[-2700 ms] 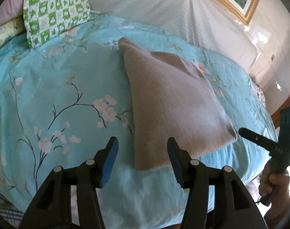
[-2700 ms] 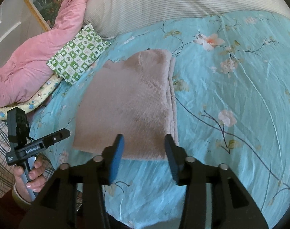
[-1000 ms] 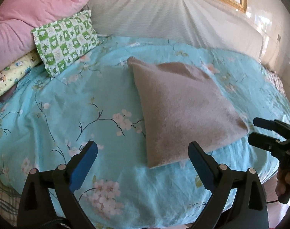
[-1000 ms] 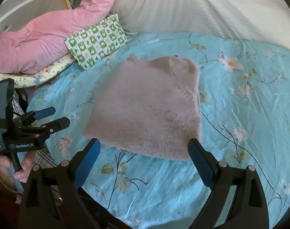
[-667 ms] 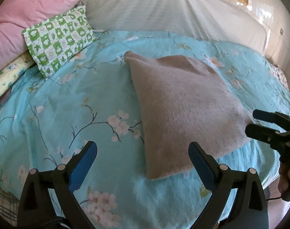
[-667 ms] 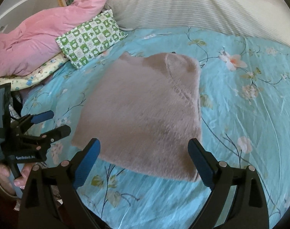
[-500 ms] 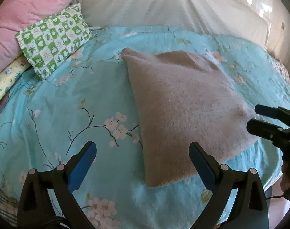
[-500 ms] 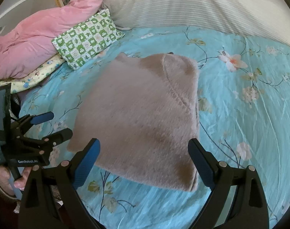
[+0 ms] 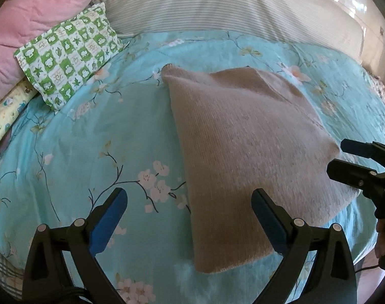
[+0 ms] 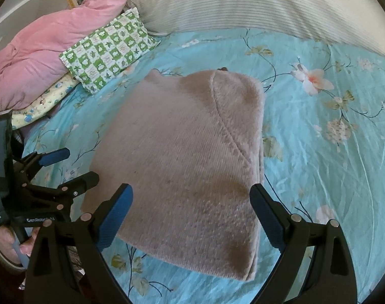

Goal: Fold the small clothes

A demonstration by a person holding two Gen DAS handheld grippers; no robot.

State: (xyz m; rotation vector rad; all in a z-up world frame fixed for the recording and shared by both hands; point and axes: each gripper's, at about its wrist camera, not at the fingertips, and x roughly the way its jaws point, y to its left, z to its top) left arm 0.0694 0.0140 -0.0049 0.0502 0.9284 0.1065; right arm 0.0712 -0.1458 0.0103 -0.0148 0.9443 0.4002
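Note:
A folded beige knitted garment [image 9: 245,147] lies flat on the turquoise floral bedsheet [image 9: 91,136]. In the right wrist view the same garment [image 10: 182,162] fills the middle of the sheet. My left gripper [image 9: 189,217] hovers open over the garment's near left edge, holding nothing. My right gripper [image 10: 191,215] is open wide above the garment's near edge, also empty. The right gripper [image 9: 344,158] shows at the far right of the left wrist view, by the garment's corner. The left gripper [image 10: 71,164] appears at the left of the right wrist view, beside the garment's left edge.
A green-and-white checked pillow [image 9: 68,55] and a pink quilt [image 9: 33,17] lie at the back left. A striped bolster [image 9: 217,7] runs along the head of the bed. A hand [image 10: 12,250] holds the left tool. The bed's edge is near the bottom.
Both grippers went from nearly closed to wide open, then moved closer in over the garment's near edge. The garment has stayed flat on the sheet.

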